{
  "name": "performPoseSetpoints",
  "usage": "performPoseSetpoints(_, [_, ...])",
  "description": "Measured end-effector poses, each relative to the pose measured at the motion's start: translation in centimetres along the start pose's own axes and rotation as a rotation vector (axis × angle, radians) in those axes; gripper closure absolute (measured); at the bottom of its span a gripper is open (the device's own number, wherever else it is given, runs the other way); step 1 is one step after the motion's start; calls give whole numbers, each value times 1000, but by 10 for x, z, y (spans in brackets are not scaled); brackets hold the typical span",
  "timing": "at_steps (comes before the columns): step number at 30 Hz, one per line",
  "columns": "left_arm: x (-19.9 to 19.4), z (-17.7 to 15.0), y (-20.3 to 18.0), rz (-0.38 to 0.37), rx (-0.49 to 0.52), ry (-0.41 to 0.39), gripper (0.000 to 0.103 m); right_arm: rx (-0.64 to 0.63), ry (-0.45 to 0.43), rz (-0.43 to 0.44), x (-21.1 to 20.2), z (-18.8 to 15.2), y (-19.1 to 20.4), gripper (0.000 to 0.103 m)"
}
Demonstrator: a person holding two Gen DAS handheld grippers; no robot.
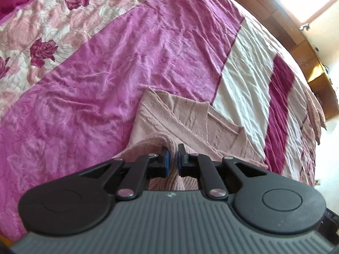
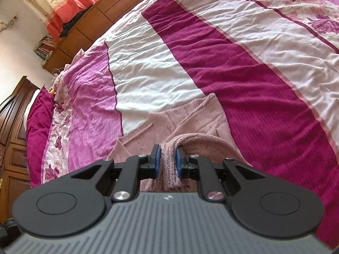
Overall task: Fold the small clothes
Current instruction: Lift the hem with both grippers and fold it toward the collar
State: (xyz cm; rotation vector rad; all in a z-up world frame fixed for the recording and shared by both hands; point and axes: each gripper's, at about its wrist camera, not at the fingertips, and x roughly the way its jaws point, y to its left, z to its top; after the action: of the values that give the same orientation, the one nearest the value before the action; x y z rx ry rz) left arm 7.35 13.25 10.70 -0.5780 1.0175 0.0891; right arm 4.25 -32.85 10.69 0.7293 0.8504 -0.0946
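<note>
Two grippers each hold one edge of the same pink knitted garment point(image 1: 186, 116), which lies low in the middle of both views on the bed cover point(image 1: 95, 67). In the left wrist view, the left gripper point(image 1: 172, 158) has its jaws narrow, pinching a thick fold of the knit. In the right wrist view, the right gripper point(image 2: 167, 160) has its jaws closed on a ribbed band that bulges between them. The garment looks soft, light and limp, so it probably sags and stretches when lifted. I judge the ribbed edges the best places to hold, because they are thicker and less slippery.
</note>
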Motion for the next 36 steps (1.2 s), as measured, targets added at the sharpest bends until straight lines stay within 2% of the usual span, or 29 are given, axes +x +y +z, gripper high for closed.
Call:
performPoseSetpoints(6, [37,19,-12,48,-1,-30,93,-3,30,6,49,29,1,87])
performPoseSetpoints(12, [79,33,-20,101,41,-58,93,-38,61,-16,109,44,1,87])
performPoseSetpoints(22, [147,28,-16,219,37,-14,93,-34,130,-89,191,52,-20,87])
performPoseSetpoints(32, [186,33,-8,259,42,28,91,-52,166,-137,229,51,-27,85])
performPoseSetpoints(34, [188,33,-9,261,46,34,90,-40,173,-134,230,51,-29,73])
performPoseSetpoints(36, [188,34,-10,259,55,44,90,-30,176,-131,230,51,-29,69])
